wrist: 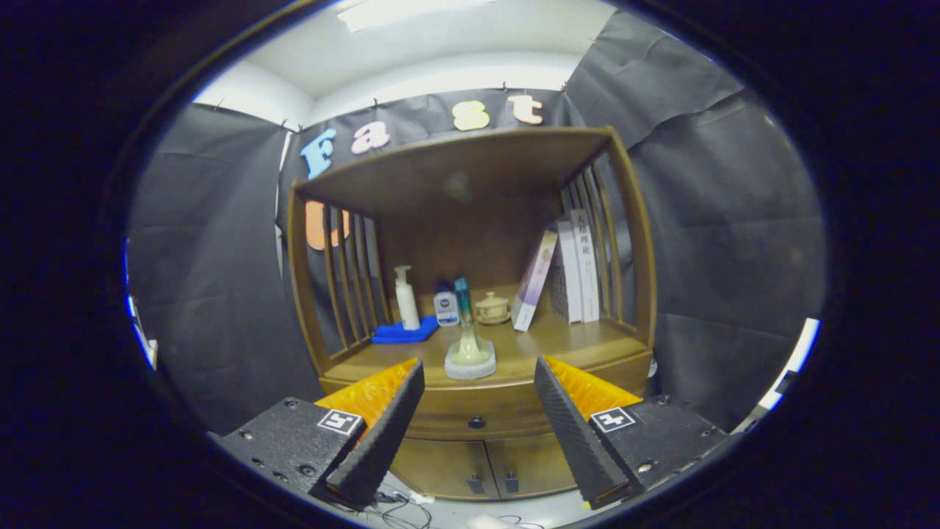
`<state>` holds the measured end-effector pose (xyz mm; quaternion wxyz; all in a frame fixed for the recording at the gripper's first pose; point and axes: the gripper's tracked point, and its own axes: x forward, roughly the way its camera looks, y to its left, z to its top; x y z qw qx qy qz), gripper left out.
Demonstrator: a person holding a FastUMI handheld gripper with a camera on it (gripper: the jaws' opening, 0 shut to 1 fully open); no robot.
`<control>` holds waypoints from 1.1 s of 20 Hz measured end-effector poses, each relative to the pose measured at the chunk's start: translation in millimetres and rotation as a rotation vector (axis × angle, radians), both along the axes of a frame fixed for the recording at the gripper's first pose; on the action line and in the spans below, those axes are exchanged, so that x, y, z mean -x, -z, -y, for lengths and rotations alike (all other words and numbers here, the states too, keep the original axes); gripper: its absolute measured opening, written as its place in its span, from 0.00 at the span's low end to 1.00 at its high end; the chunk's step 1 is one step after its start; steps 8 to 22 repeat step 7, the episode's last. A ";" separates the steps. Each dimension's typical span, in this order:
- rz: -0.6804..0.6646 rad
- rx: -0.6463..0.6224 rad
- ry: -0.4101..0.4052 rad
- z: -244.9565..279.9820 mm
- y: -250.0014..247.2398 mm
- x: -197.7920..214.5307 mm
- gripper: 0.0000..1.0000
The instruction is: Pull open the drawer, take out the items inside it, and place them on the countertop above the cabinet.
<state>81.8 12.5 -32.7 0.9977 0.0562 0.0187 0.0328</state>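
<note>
While the drawer [477,415] of the brown wooden cabinet [470,323] sits shut, its contents are hidden behind the plain front, on which a small dark round knob [476,422] is seen. The gripper [479,433] is held with its two ribbed, wedge-shaped fingers spread wide, nothing between them and nothing touched; the knob and drawer front are framed in the gap, well beyond the fingertips. Below the drawer, two cupboard doors [485,466] with small dark handles are partly cut off by the fingers.

On the smooth wooden countertop [558,342] above the drawer, a pale glass vase [470,349] with a round base and a narrow neck is seen near the front edge. Behind it are ranged a white pump bottle [405,297] standing on a folded blue cloth [402,333], a small white bottle with a blue cap [446,305], a slim teal bottle [462,297] partly masked by the vase, and a cream lidded ceramic pot [493,308]. Several pale books [565,275] are leaned against the slatted right side; their spines are too small to be made out. A flat wooden top shelf [470,158] is carried overhead on the slatted sides. Loose cables [400,507] are glimpsed on the floor, blurred.
</note>
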 end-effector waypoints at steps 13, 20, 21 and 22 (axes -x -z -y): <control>0.064 0.024 0.020 38.8 -39.1 68.7 0.98; 0.064 0.024 0.020 38.8 -39.1 68.7 0.98; 0.064 0.024 0.020 38.8 -39.1 68.7 0.98; 0.064 0.024 0.020 38.8 -39.1 68.7 0.98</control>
